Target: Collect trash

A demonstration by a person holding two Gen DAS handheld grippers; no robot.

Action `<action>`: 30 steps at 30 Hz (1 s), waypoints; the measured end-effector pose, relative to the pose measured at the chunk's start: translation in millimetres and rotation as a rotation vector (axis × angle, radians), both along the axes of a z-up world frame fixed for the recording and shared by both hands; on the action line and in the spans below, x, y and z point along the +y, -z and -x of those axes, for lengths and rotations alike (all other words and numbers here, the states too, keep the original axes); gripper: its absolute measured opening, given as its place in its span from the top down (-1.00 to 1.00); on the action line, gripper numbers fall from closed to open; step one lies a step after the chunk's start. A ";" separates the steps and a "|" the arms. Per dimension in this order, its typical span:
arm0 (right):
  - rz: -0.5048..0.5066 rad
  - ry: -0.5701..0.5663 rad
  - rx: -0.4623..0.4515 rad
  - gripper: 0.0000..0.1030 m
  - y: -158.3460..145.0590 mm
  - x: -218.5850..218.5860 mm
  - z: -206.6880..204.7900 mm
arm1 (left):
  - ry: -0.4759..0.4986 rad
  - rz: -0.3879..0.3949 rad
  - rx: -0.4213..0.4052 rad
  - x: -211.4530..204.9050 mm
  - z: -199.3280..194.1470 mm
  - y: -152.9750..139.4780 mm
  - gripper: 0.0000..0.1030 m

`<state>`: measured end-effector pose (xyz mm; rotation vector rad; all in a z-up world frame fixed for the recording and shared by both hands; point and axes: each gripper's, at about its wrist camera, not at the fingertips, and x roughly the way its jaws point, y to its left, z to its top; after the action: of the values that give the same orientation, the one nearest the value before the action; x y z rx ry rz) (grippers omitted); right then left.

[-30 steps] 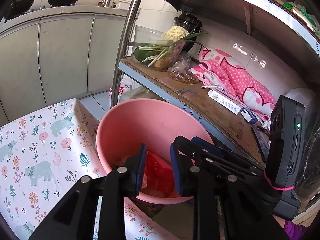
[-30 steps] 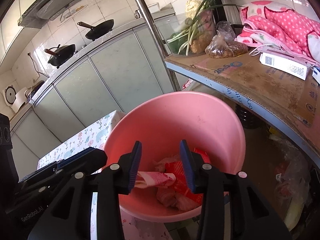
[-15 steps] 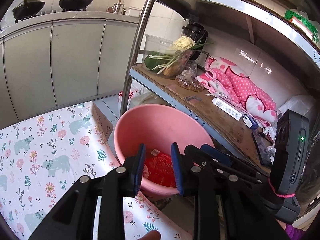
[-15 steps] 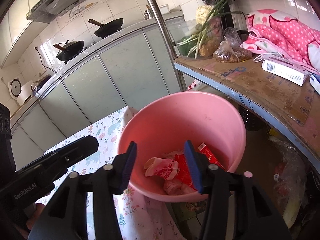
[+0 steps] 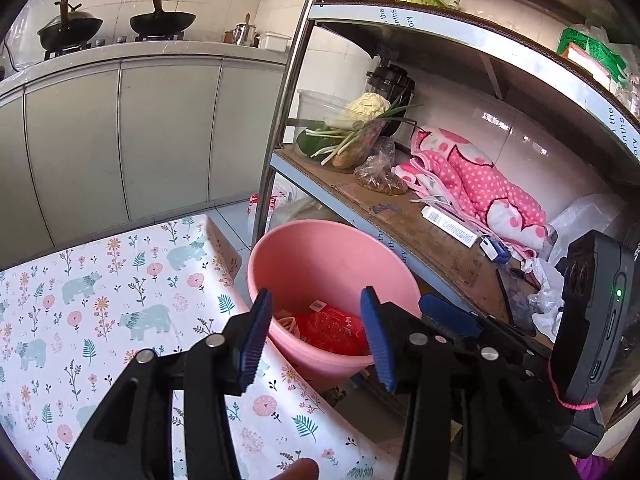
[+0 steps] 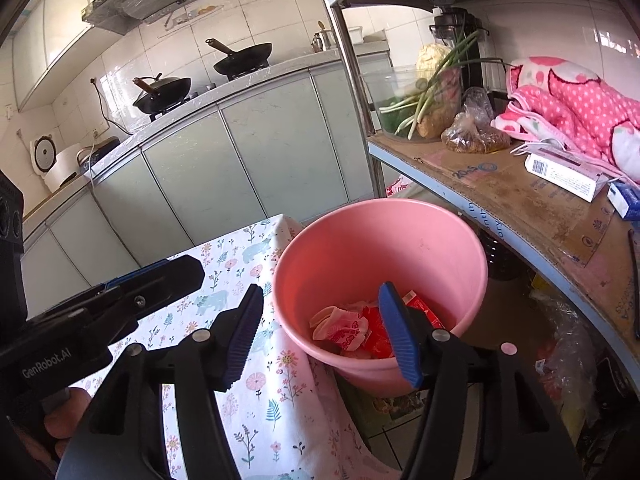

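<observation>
A pink bucket (image 5: pixel 320 248) stands on the floor beside the table, also in the right wrist view (image 6: pixel 384 240). Red wrappers (image 5: pixel 332 328) lie inside it; the right wrist view shows them (image 6: pixel 376 332) with a pink-and-white wrapper (image 6: pixel 340 324). My left gripper (image 5: pixel 316 340) is open and empty, above the table edge in front of the bucket. My right gripper (image 6: pixel 324 336) is open and empty, above the bucket's near rim. The left gripper also shows at the left of the right wrist view (image 6: pixel 120 300).
A table with a floral cloth (image 5: pixel 100 300) lies left of the bucket. A metal shelf (image 5: pixel 420 232) stands to the right, holding vegetables (image 5: pixel 352 132), a pink blanket (image 5: pixel 472 184) and small boxes. Kitchen cabinets (image 5: pixel 120 140) with woks are behind.
Both grippers have pulled back and up from the bucket. Both jaws have opened wider. The pink-and-white wrapper left the right gripper and lies in the bucket.
</observation>
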<state>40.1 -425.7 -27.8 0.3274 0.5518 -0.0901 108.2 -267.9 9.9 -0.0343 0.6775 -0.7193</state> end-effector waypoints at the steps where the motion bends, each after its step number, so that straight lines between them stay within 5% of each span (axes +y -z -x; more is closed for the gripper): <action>1: 0.010 -0.001 -0.002 -0.19 -1.2 2.4 2.5 | -0.002 0.001 -0.003 2.0 2.2 -1.0 0.08; 30: 0.164 0.017 -0.040 -0.38 -22.0 40.7 38.2 | -0.065 0.018 -0.119 43.1 49.3 -29.6 0.07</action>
<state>1.9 -385.0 -5.8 0.1739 0.4990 -0.1442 58.8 -224.8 39.5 -0.0301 0.5533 -0.6595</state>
